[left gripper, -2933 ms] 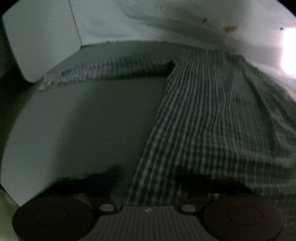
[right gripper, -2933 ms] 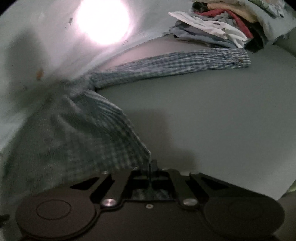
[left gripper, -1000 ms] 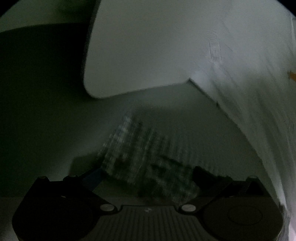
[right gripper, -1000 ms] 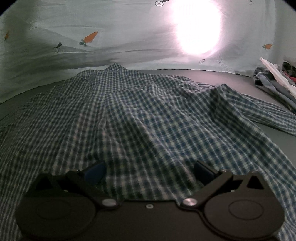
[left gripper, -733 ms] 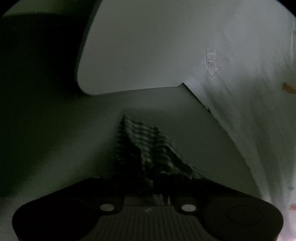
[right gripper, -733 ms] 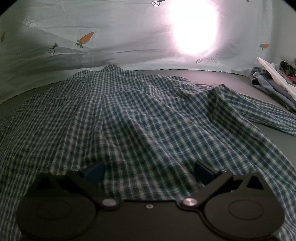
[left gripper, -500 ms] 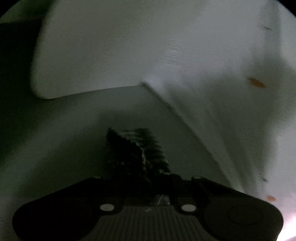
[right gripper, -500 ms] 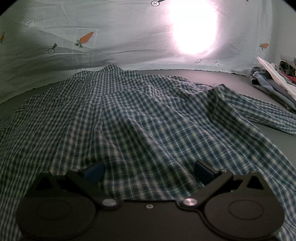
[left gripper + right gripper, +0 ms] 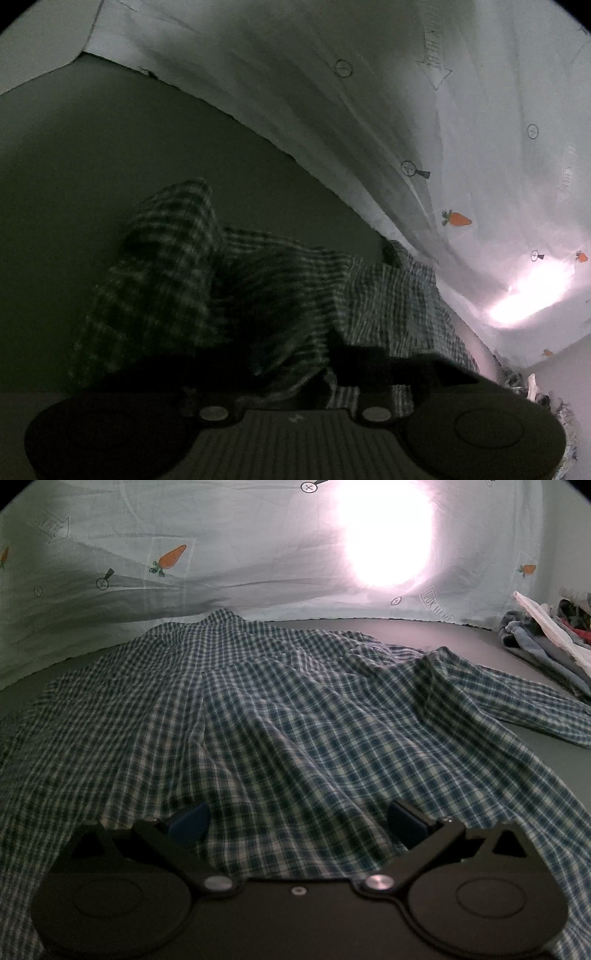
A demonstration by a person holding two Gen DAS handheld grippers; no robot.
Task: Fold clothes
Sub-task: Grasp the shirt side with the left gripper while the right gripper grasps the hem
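Shirt (image 9: pixel 280 716) on table (image 9: pixel 461 635), clothes pile (image 9: pixel 546 635) far right.

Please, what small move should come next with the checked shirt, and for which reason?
Probably lay the sleeve flat on the body of the blue-and-white checked cotton shirt with the left hand-held gripper. Its jaws are opening and the sleeve fabric lies bunched between them. The right hand-held gripper stands open over the shirt's near edge and holds nothing, so it could then pin the fold.

Both fisheye views are dim and bend hard toward black corners. A blown-out glare (image 9: pixel 386 531) burns through the backdrop sheet (image 9: pixel 240 554). The left wrist view is darker, grainy and motion-blurred.
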